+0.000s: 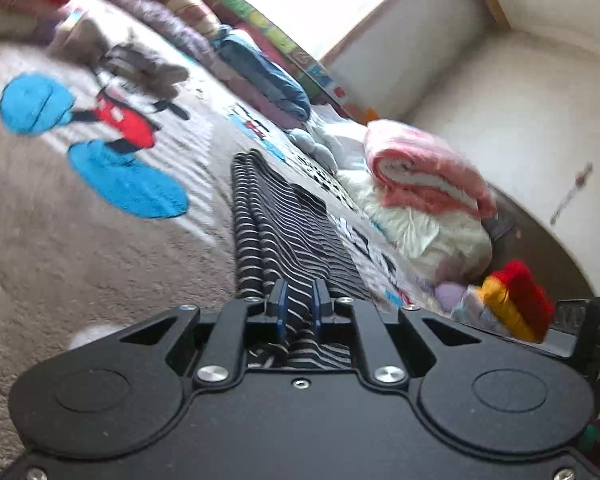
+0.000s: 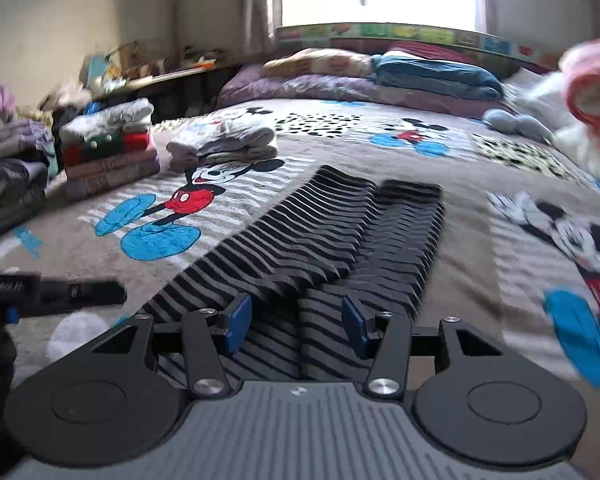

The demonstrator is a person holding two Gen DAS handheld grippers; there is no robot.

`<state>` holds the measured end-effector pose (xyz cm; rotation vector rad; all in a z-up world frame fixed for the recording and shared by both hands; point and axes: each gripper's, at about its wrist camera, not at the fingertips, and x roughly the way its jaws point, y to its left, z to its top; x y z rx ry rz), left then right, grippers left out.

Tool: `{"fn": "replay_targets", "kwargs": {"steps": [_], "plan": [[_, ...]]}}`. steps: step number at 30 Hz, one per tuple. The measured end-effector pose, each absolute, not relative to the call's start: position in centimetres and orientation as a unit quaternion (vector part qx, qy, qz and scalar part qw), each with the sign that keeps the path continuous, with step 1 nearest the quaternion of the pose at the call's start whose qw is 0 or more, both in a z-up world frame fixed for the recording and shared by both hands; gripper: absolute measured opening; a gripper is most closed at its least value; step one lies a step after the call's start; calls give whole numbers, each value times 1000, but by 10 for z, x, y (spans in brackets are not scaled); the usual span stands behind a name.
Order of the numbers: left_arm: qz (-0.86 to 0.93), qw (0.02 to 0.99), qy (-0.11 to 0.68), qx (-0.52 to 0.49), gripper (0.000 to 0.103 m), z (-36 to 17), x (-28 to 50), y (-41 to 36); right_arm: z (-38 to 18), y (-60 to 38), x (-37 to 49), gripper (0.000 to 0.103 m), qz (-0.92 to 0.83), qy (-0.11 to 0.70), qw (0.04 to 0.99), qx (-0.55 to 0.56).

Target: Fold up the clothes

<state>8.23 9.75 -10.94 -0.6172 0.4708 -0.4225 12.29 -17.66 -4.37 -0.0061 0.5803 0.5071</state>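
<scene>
Looking through the left wrist view, we see our left gripper [image 1: 299,304] with jaws pinching a bunched edge of the striped garment [image 1: 284,224], which stretches away across the Mickey Mouse blanket [image 1: 100,208]. Through the right wrist view, our right gripper [image 2: 296,324] has jaws spread over the garment's near edge.

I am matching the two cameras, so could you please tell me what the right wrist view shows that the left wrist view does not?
Only the right wrist view: the right gripper open over the cloth, and a stack of folded clothes at left.

Only the left wrist view: the left gripper shut on the striped garment, and a red and yellow item by the wall.

Both: the striped garment, the Mickey blanket, the pink blanket roll.
</scene>
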Motion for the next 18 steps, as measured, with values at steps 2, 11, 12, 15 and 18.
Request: {"fn": "replay_targets", "kwargs": {"steps": [2, 11, 12, 15, 18], "plan": [[-215, 903, 239, -285, 17, -101, 87, 91, -49, -188, 104, 51, 241, 278, 930, 14], [-210, 915, 289, -188, 49, -59, 205, 75, -111, -245, 66, 68, 197, 261, 936, 130], [-204, 915, 297, -182, 49, -57, 226, 73, -118, -252, 68, 68, 199, 263, 932, 152], [-187, 912, 324, -169, 49, -60, 281, 72, -135, -267, 73, 81, 216, 260, 915, 218], [-174, 910, 345, -147, 46, -69, 322, 68, -140, -264, 78, 97, 240, 250, 911, 224]]}}
